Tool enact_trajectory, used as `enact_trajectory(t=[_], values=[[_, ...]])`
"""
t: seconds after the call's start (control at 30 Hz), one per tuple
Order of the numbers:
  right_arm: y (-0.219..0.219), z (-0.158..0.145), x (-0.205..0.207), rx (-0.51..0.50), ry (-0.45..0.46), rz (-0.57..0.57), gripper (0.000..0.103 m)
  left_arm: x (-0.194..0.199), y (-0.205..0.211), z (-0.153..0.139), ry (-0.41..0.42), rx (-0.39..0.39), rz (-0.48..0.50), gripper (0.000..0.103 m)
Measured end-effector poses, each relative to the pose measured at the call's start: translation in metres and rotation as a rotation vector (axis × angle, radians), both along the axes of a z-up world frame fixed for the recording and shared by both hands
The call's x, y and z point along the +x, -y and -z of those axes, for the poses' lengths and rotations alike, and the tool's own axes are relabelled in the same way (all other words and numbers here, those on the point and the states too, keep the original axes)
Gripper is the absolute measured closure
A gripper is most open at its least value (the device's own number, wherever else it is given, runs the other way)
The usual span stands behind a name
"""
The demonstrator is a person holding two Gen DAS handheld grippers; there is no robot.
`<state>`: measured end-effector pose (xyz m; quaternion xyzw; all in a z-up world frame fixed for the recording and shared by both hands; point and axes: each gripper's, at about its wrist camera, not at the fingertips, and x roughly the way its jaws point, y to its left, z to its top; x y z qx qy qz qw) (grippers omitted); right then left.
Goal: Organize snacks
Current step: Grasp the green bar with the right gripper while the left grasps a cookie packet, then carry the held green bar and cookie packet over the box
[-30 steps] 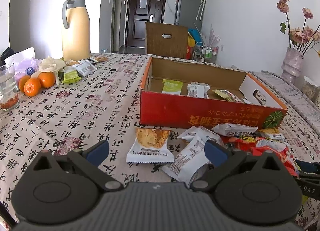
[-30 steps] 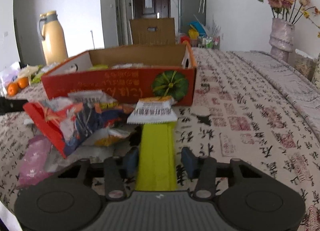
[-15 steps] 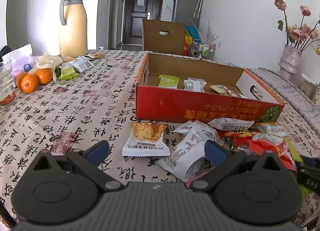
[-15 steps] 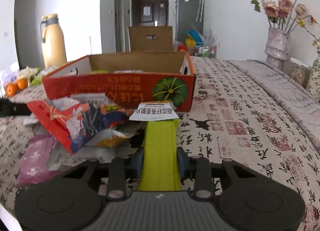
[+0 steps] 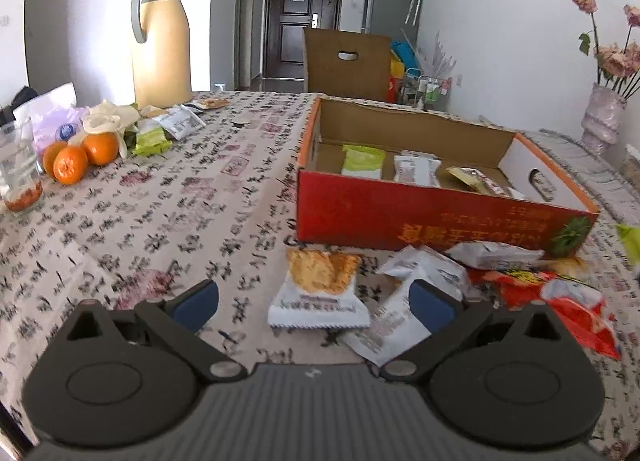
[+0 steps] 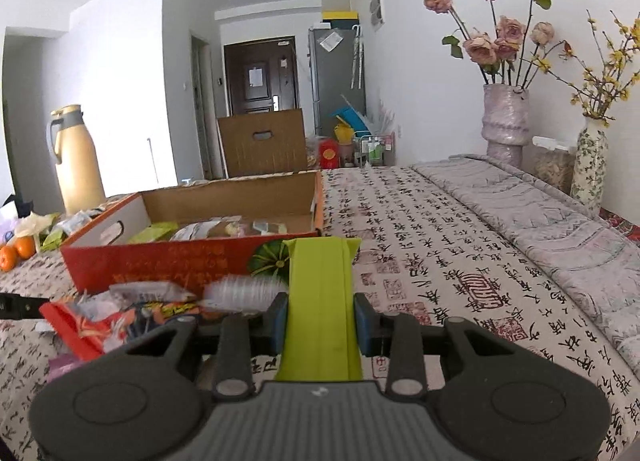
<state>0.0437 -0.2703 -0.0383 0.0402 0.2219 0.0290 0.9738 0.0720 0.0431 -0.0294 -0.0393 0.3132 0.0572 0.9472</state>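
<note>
Right now my right gripper [image 6: 320,325] pinches a lime-green snack packet [image 6: 320,301], lifted before the red cardboard box [image 6: 192,261]. My left gripper [image 5: 314,307] hangs spread above a white cracker packet [image 5: 318,289] on the tablecloth [image 5: 160,221].
</note>
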Motion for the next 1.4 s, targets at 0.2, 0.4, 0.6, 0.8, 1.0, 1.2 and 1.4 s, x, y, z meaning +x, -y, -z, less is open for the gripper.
enact_trajectory(t=[0.2,0.4,0.6,0.8,1.0,1.2,1.4], values=[[0.003,0.001,0.004,0.007,0.003,0.009,0.070,0.025,-0.002,0.003,-0.058,0.063,0.000,0.000],[0.001,0.007,0.008,0.011,-0.016,0.003,0.070,0.043,-0.001,0.014,-0.108,0.060,0.005,0.009],[-0.003,0.013,0.011,0.017,-0.032,-0.013,0.070,0.053,-0.003,0.025,-0.157,0.032,0.010,0.038],[-0.006,0.019,0.011,0.028,-0.051,-0.029,0.070,0.049,-0.001,0.023,-0.134,0.033,0.030,0.060],[-0.007,0.019,0.008,0.030,-0.049,-0.035,0.070,0.038,0.000,0.014,-0.079,0.043,0.023,0.062],[-0.010,0.015,0.006,0.029,-0.033,-0.044,0.070,0.026,-0.002,-0.003,-0.019,0.036,0.019,0.062],[-0.014,0.002,0.007,0.018,0.013,-0.058,0.070,0.020,0.001,-0.026,0.058,0.029,0.027,0.061]])
